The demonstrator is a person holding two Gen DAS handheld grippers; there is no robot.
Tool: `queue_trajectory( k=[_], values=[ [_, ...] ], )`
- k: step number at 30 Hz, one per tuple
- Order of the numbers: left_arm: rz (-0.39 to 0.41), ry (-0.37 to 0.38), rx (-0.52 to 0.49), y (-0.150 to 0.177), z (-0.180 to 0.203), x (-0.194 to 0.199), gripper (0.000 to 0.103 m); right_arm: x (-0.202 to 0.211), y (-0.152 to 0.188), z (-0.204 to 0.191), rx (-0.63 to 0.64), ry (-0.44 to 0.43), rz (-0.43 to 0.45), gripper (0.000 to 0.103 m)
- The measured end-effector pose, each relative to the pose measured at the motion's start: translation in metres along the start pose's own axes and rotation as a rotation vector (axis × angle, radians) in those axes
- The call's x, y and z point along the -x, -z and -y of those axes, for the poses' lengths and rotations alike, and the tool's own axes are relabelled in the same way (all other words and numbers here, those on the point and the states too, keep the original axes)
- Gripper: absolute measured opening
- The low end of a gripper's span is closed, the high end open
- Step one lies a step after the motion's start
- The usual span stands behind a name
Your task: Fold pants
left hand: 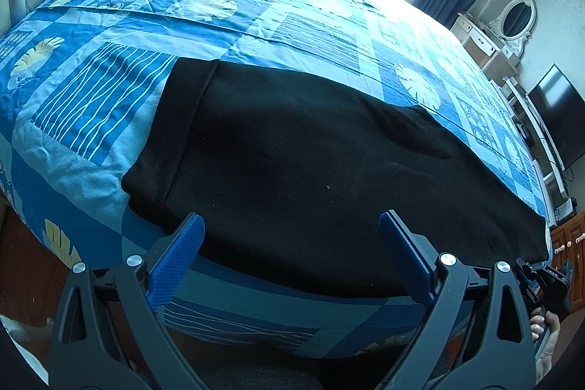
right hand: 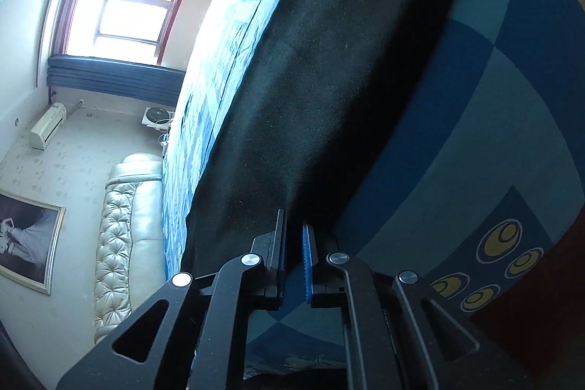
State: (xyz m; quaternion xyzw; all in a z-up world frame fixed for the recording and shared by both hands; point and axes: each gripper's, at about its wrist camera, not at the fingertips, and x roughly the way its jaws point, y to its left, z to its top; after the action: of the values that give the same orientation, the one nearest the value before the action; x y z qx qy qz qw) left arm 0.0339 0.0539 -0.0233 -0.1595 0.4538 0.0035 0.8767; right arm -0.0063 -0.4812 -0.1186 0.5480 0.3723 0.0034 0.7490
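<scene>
Black pants (left hand: 299, 163) lie flat along the near edge of the bed, waistband at the left, the legs running right. My left gripper (left hand: 290, 225) is open, its blue pads just above the pants' near edge, holding nothing. In the right wrist view the pants (right hand: 310, 79) fill the middle, seen rolled sideways. My right gripper (right hand: 294, 225) is nearly closed, its pads pinching the hem of the pants at the leg end. It also shows at the far right of the left wrist view (left hand: 544, 276), at the pants' end.
A blue patterned bedsheet (left hand: 256, 10) covers the bed. A padded headboard (right hand: 124, 236) stands at one end. A white dresser with mirror (left hand: 512, 21) and a TV (left hand: 559, 112) stand by the wall. The bed's near edge drops to a wooden floor (left hand: 33, 265).
</scene>
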Motion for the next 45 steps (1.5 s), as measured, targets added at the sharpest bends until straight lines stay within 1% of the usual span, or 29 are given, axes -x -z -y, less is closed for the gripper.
queue_trajectory(
  k=[6,11,12,14,15,17,18,19,20,21,22,23,25,26,29,31,34,37,40,41,42,44,45],
  values=[
    [-0.007,0.003,0.018,0.0,-0.004,-0.001,0.096,0.004,0.0,0.013,-0.021,-0.041,-0.006,0.006],
    [0.0,-0.004,0.011,0.001,-0.004,0.0,0.096,0.013,-0.003,0.016,-0.017,-0.053,-0.037,0.007],
    [0.002,-0.006,0.007,0.001,-0.004,0.0,0.096,0.017,-0.004,0.015,-0.004,-0.042,-0.047,0.008],
    [0.002,-0.007,0.0,0.001,-0.002,0.0,0.096,0.024,-0.004,0.012,0.049,0.023,-0.069,0.011],
    [0.002,-0.006,-0.002,0.001,-0.002,0.0,0.096,0.028,-0.004,0.007,0.087,0.042,-0.075,0.011],
    [0.001,-0.01,-0.01,0.001,-0.001,-0.001,0.096,0.047,-0.011,0.0,0.188,0.084,-0.059,0.011],
    [0.001,-0.012,-0.014,0.001,0.0,-0.001,0.096,0.06,-0.017,-0.005,0.231,0.081,-0.04,0.011],
    [0.003,-0.013,-0.019,0.001,0.0,-0.001,0.096,0.074,-0.025,-0.01,0.268,0.07,-0.018,0.011],
    [0.003,-0.015,-0.022,0.001,0.0,-0.001,0.096,0.089,-0.035,-0.015,0.307,0.076,0.017,0.014],
    [0.003,-0.016,-0.024,0.001,0.0,-0.001,0.096,0.104,-0.048,-0.019,0.343,0.093,0.054,0.019],
    [0.002,-0.016,-0.024,0.001,0.0,-0.001,0.096,0.119,-0.063,-0.021,0.368,0.106,0.093,0.031],
    [0.002,-0.016,-0.024,0.001,-0.001,-0.001,0.096,0.133,-0.08,-0.02,0.378,0.106,0.126,0.04],
    [0.003,-0.023,-0.031,0.001,-0.001,-0.001,0.096,0.156,-0.12,-0.013,0.362,0.102,0.168,0.044],
    [0.005,-0.026,-0.035,0.001,-0.001,-0.001,0.096,0.163,-0.142,-0.006,0.341,0.099,0.172,0.045],
    [0.018,-0.04,-0.047,0.0,-0.004,0.003,0.096,0.178,-0.198,0.022,0.252,0.138,0.205,0.046],
    [0.027,-0.05,-0.047,-0.001,-0.008,0.006,0.096,0.179,-0.226,0.038,0.19,0.159,0.205,0.046],
    [0.029,-0.073,-0.032,-0.002,-0.019,0.009,0.096,0.172,-0.253,0.059,0.157,0.198,0.189,0.046],
    [0.03,-0.101,-0.012,-0.004,-0.03,0.012,0.096,0.157,-0.27,0.073,0.146,0.209,0.138,0.046],
    [0.032,-0.147,0.0,-0.006,-0.04,0.013,0.096,0.138,-0.28,0.081,0.156,0.246,0.091,0.046],
    [0.03,-0.157,0.005,-0.007,-0.042,0.014,0.096,0.134,-0.281,0.082,0.158,0.233,0.076,0.046],
    [0.027,-0.165,0.011,-0.007,-0.045,0.014,0.096,0.13,-0.283,0.084,0.156,0.213,0.062,0.048],
    [0.016,-0.176,0.02,-0.007,-0.048,0.013,0.096,0.126,-0.286,0.084,0.149,0.159,0.043,0.062],
    [0.01,-0.181,0.023,-0.007,-0.049,0.011,0.096,0.124,-0.287,0.084,0.149,0.144,0.029,0.063]
  ],
)
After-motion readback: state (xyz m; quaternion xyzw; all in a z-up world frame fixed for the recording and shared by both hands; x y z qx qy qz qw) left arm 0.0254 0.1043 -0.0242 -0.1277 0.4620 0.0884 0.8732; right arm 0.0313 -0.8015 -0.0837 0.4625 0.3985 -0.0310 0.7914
